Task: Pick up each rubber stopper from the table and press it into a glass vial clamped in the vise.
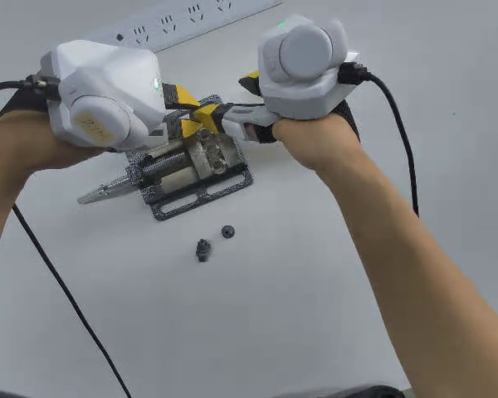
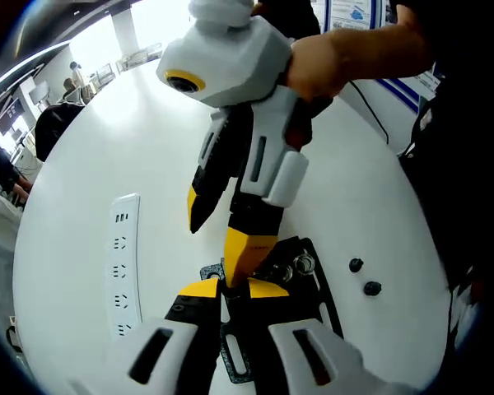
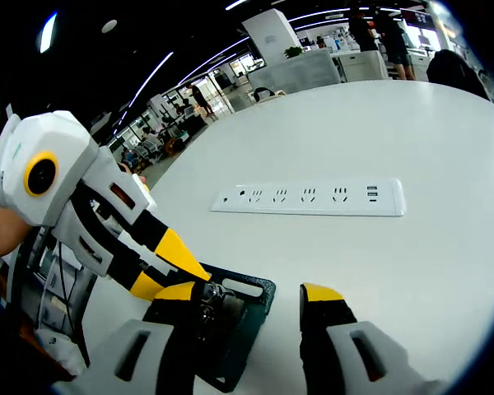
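Note:
A small vise stands mid-table with glass vials clamped in it; the vials also appear just right of both grippers' tips. Two black rubber stoppers lie loose in front of the vise. My left gripper hangs over the vise's back edge, its yellow tips close together, and the narrow gap between them is hidden. My right gripper stands wide open over the vise plate. One of its yellow jaws reaches down to the left tips.
A white power strip lies along the table's far edge behind the vise. The vise's screw handle sticks out to the left. Cables trail from both grippers across the white table.

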`<act>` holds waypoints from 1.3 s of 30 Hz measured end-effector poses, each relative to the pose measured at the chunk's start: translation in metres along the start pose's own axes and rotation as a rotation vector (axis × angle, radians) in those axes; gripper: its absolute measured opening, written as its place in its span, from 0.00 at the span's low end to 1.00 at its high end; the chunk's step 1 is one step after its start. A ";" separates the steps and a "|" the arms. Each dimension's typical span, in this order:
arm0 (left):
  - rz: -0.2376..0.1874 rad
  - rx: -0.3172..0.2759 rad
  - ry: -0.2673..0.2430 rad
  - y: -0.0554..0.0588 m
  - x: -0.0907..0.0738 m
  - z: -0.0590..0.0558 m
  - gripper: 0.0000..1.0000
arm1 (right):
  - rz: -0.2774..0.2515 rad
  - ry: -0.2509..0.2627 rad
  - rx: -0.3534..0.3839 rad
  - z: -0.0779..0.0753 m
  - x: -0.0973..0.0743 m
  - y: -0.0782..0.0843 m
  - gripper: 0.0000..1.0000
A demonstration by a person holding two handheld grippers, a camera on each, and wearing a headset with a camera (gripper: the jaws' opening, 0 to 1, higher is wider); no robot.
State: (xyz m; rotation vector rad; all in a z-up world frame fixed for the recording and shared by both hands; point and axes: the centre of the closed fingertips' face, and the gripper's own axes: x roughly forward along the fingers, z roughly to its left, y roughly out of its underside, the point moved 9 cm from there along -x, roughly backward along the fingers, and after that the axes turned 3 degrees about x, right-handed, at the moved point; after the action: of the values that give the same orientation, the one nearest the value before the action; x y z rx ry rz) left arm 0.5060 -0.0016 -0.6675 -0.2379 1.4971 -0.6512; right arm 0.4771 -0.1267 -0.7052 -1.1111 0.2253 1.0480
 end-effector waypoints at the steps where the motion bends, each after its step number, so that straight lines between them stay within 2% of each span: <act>1: -0.003 -0.005 0.002 -0.001 0.000 0.000 0.05 | 0.002 -0.006 0.007 0.000 0.000 0.000 0.49; 8: 0.003 -0.009 0.010 -0.003 0.001 0.000 0.04 | 0.001 -0.025 0.018 0.001 0.001 0.001 0.45; 16: 0.016 -0.005 0.022 0.004 0.005 0.002 0.03 | 0.003 -0.035 0.025 0.001 0.005 0.003 0.44; 17: 0.035 0.021 0.013 0.005 0.009 0.001 0.03 | -0.003 -0.034 0.030 0.001 0.006 0.003 0.43; 18: 0.017 0.015 0.028 0.002 0.010 0.001 0.02 | 0.002 -0.038 0.028 0.002 0.007 0.003 0.42; 19: 0.021 0.003 0.031 0.003 0.007 0.002 0.03 | 0.004 -0.041 0.032 0.001 0.005 0.004 0.40; 20: 0.014 0.039 0.032 0.003 0.007 0.001 0.03 | 0.005 -0.039 0.026 0.002 0.005 0.004 0.41; 21: 0.015 0.003 0.028 0.002 0.007 -0.001 0.03 | 0.003 -0.031 0.021 0.003 0.005 0.004 0.41; 24: 0.016 0.021 0.030 0.000 0.006 -0.001 0.04 | 0.006 -0.034 0.033 0.000 0.006 0.004 0.42; 28: -0.012 -0.001 0.036 0.000 0.005 -0.001 0.06 | 0.003 -0.013 0.024 -0.004 0.003 0.004 0.49; 29: -0.012 0.001 0.039 -0.001 0.005 -0.001 0.06 | 0.006 -0.028 0.085 -0.004 0.002 0.006 0.49; 30: -0.014 -0.003 0.041 -0.001 0.005 0.000 0.06 | 0.000 -0.034 0.108 -0.005 0.002 0.006 0.48; 34: -0.019 -0.010 0.040 0.001 0.006 -0.001 0.06 | 0.002 -0.006 0.086 -0.010 -0.007 0.007 0.52; 36: -0.022 -0.012 0.040 0.001 0.006 -0.001 0.07 | 0.035 0.019 0.044 -0.012 -0.009 0.009 0.50; 37: -0.023 -0.015 0.041 0.002 0.006 0.000 0.07 | 0.033 0.030 0.050 -0.012 -0.010 0.010 0.51; 39: -0.023 -0.013 0.039 0.001 0.006 -0.001 0.07 | 0.028 0.017 0.070 -0.011 -0.011 0.009 0.52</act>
State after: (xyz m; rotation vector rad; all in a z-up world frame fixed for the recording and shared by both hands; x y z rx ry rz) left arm 0.5055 -0.0037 -0.6737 -0.2540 1.5388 -0.6678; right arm 0.4674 -0.1420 -0.7094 -1.0570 0.2896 1.0482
